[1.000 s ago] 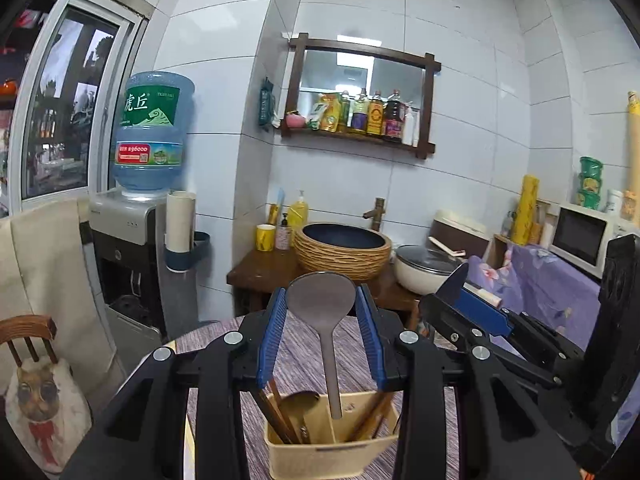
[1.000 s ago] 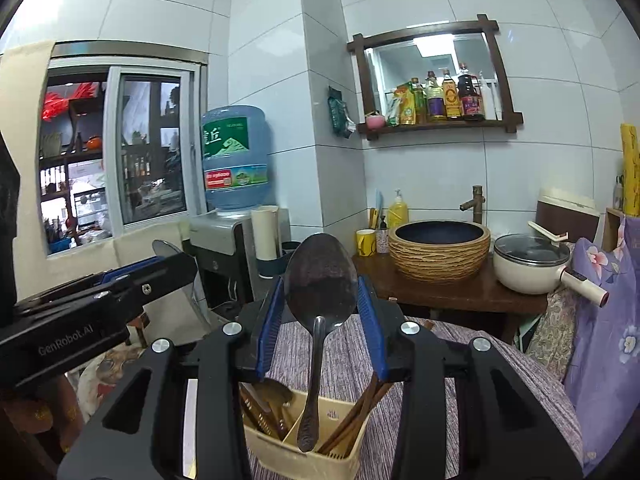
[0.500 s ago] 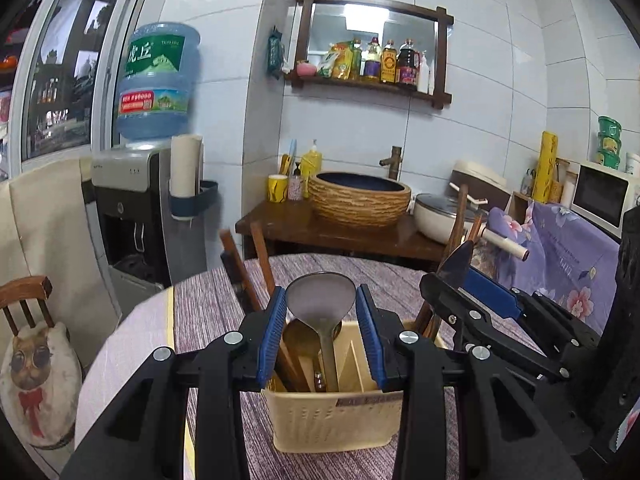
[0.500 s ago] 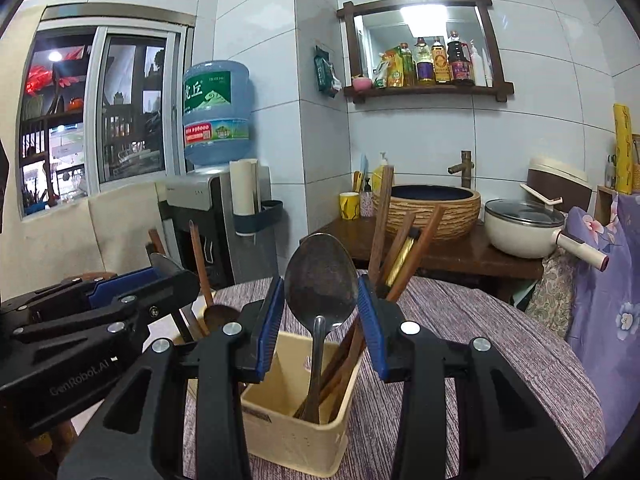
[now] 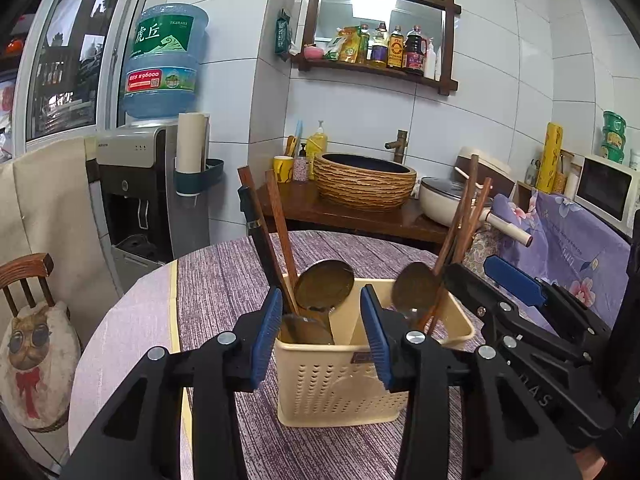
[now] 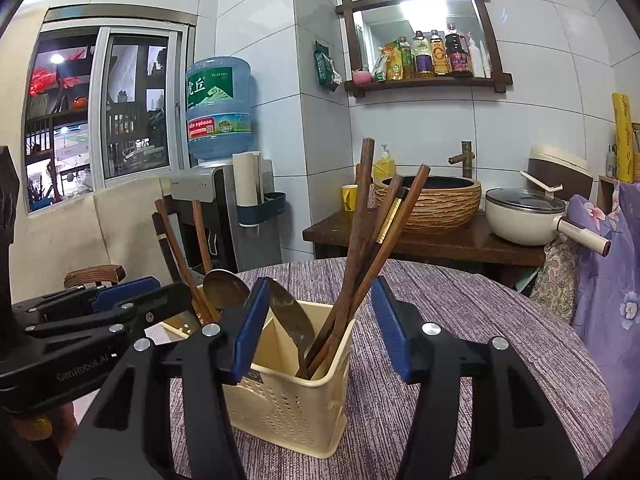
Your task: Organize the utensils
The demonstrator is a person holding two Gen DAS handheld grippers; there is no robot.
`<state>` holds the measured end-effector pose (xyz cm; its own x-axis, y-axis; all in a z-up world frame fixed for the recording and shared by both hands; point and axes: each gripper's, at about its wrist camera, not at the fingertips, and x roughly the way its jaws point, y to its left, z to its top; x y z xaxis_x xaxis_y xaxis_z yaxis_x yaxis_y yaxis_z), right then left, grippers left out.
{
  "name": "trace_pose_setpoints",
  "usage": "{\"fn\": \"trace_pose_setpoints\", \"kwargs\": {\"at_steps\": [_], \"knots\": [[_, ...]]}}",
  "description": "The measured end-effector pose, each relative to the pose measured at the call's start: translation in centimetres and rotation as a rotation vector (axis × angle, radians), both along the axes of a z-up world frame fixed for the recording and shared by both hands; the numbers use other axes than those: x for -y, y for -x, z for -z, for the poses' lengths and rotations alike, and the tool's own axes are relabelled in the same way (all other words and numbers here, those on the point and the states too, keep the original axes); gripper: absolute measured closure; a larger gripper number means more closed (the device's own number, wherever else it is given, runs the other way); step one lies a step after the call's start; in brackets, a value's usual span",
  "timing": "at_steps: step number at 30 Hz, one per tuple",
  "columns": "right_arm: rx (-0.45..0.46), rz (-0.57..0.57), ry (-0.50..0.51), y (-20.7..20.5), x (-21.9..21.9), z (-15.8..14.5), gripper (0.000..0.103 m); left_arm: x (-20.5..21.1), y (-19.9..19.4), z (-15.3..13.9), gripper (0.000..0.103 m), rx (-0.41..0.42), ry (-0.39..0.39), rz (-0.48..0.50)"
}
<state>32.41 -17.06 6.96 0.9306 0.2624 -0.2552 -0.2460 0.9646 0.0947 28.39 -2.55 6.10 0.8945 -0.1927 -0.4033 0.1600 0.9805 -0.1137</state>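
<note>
1. The cream utensil caddy (image 5: 356,376) stands upright on the purple-clothed counter (image 5: 216,292), directly ahead of both tools.
2. Left hand-held gripper (image 5: 318,336): jaws spread wide, nothing between them. The caddy's left compartment lies just beyond and between its blue pads (image 5: 266,336).
3. Right hand-held gripper (image 6: 318,328): jaws likewise spread wide and holding nothing. The caddy's (image 6: 288,400) right compartment sits between and just beyond its fingers.
4. Left compartment contents, left wrist view: one metal spoon (image 5: 324,284) with bowl up, leaning on the divider; a flat spatula-like blade (image 5: 306,330) lower down, partly hidden; three dark wooden handles (image 5: 276,236) leaning left.
5. Right compartment contents: one spoon (image 5: 414,288), bowl up, seen edge-on in the right wrist view (image 6: 290,320); a bundle of four brown chopsticks (image 6: 366,240) leaning right, count approximate where they overlap.
6. Both tools lie close together, the right one crossing the left view's right edge.
</note>
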Motion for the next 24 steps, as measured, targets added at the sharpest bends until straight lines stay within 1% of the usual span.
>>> {"fn": "trace_pose_setpoints", "kwargs": {"at_steps": [1, 2, 3, 5, 6, 7, 8, 9, 10, 11, 12, 14, 18, 21, 24], "knots": [[0.007, 0.0, -0.003, 0.5, 0.2, -0.2, 0.049, -0.1, 0.3, -0.1, 0.055, 0.005, 0.002, 0.0], [0.011, 0.001, -0.004, 0.9, 0.4, -0.4, 0.049, -0.2, 0.9, -0.2, 0.047, 0.014, 0.002, -0.005], [0.014, 0.004, -0.004, 1.5, 0.7, -0.6, 0.046, -0.3, 1.5, -0.4, 0.043, 0.027, 0.003, -0.014], [0.009, 0.0, -0.006, 2.6, 1.3, -0.8, 0.039, -0.8, 3.1, -0.7, 0.032, 0.053, 0.005, -0.032], [0.005, -0.004, -0.011, 3.4, 1.8, -0.8, 0.037, -1.0, 3.7, -0.7, 0.029, 0.06, 0.002, -0.034], [0.001, -0.002, -0.019, 4.3, 2.3, -0.7, 0.036, -1.2, 4.6, -0.7, 0.023, 0.067, -0.007, -0.04], [-0.01, -0.001, -0.022, 5.3, 2.7, -0.6, 0.035, -1.5, 5.6, -0.7, 0.017, 0.075, -0.014, -0.051], [-0.026, -0.006, -0.022, 6.0, 3.0, -0.4, 0.033, -1.8, 6.6, -0.6, 0.014, 0.084, -0.012, -0.06], [-0.041, -0.016, -0.023, 6.8, 3.3, -0.1, 0.032, -2.1, 7.4, -0.5, 0.009, 0.089, -0.008, -0.062], [-0.053, -0.029, -0.029, 7.8, 3.8, 0.1, 0.028, -2.3, 8.5, -0.2, 0.005, 0.092, -0.004, -0.058], [-0.057, -0.038, -0.037, 8.7, 4.2, 0.3, 0.022, -2.5, 9.3, 0.0, 0.005, 0.095, -0.004, -0.052], [-0.057, -0.056, -0.056, 11.3, 4.9, 1.0, 0.015, -2.8, 11.8, 0.7, 0.005, 0.101, -0.02, -0.05], [-0.056, -0.09, -0.054, 16.2, 5.3, 2.8, 0.007, -2.7, 16.1, 1.9, 0.005, 0.116, -0.047, -0.046], [-0.04, -0.113, -0.053, 20.1, 5.3, 4.1, 0.006, -2.4, 19.1, 2.5, 0.005, 0.129, -0.067, -0.071], [-0.026, -0.13, -0.079, 23.5, 5.7, 4.6, 0.006, -2.5, 21.1, 2.8, 0.005, 0.126, -0.062, -0.073]]}}
